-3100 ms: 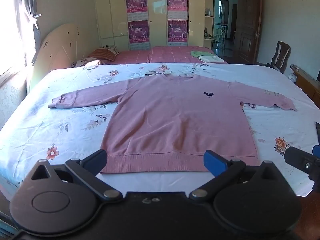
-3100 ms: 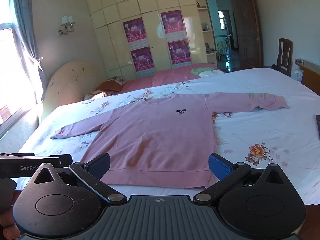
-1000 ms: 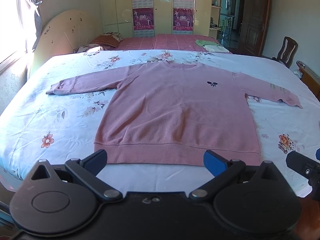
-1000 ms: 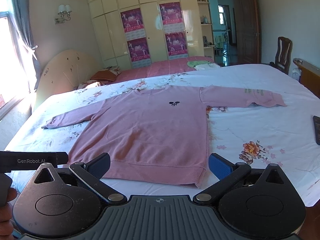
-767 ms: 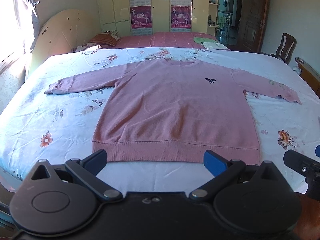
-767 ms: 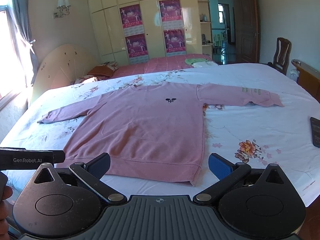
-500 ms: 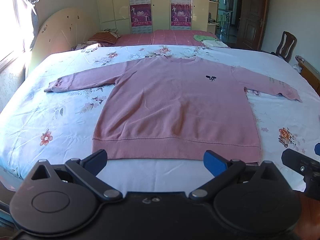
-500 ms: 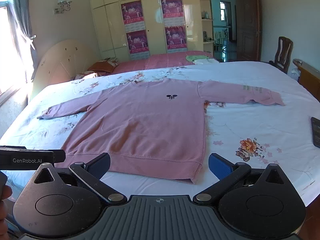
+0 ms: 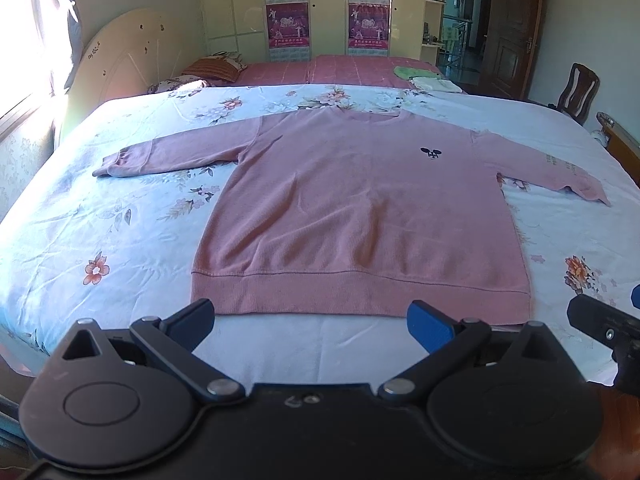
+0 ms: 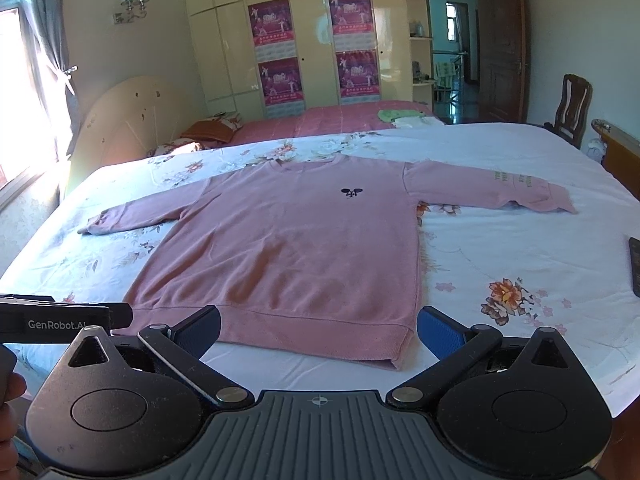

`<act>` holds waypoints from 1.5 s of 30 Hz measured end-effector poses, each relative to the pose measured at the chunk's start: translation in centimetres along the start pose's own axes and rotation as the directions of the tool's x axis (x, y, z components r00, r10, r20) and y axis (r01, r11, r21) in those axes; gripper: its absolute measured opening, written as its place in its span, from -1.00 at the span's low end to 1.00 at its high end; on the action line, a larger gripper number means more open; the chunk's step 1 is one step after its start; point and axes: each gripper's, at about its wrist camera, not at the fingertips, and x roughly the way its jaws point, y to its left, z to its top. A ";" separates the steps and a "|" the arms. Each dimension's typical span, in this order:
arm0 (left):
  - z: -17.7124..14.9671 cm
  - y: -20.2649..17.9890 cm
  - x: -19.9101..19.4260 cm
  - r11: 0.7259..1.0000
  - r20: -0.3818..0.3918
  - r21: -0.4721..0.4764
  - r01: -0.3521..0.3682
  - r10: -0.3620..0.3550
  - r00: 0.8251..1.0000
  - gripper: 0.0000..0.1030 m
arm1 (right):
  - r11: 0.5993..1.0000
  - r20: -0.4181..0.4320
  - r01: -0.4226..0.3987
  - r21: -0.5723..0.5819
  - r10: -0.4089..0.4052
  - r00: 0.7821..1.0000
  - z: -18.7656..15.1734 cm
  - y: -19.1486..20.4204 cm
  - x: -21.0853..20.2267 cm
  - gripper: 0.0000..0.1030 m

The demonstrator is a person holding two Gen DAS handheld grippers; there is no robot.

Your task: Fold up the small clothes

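— Where is it lying?

— On the big bed with the pale blue flowered sheet (image 9: 100, 216). The pink knitted long-sleeved sweatshirt (image 9: 360, 208) is spread flat, face up, neckline toward the far wardrobe and ribbed hem (image 9: 360, 294) toward us. Its body runs straight away from both tools; the 2 sleeves stretch out sideways, across the bed.

— And the tools?

— Both hang over the near edge, just short of the hem, touching nothing. The left gripper (image 9: 316, 320) has its 2 fingers spread wide, and it faces the hem almost squarely. The right gripper (image 10: 318, 326) is likewise spread wide and empty, with the hem's right corner (image 10: 394, 360) between its fingers.

— So who takes which side?

— I'd guess each takes its own: the left sleeve (image 9: 172, 154) lies off toward the window, the right sleeve (image 10: 492, 190) toward the wooden chair (image 10: 574, 108).

— Room to work?

— Plenty of bare sheet on both sides. Only a dark flat object (image 10: 634, 266), maybe a remote, lies at the right edge, well apart from the cuff.
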 end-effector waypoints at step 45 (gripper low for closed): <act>14.7 2.7 18.1 0.981 -0.008 0.093 0.168 -0.168 0.986 0.99 | 0.970 -0.002 0.226 0.094 -0.227 0.974 10.6 -0.9 16.9 1.00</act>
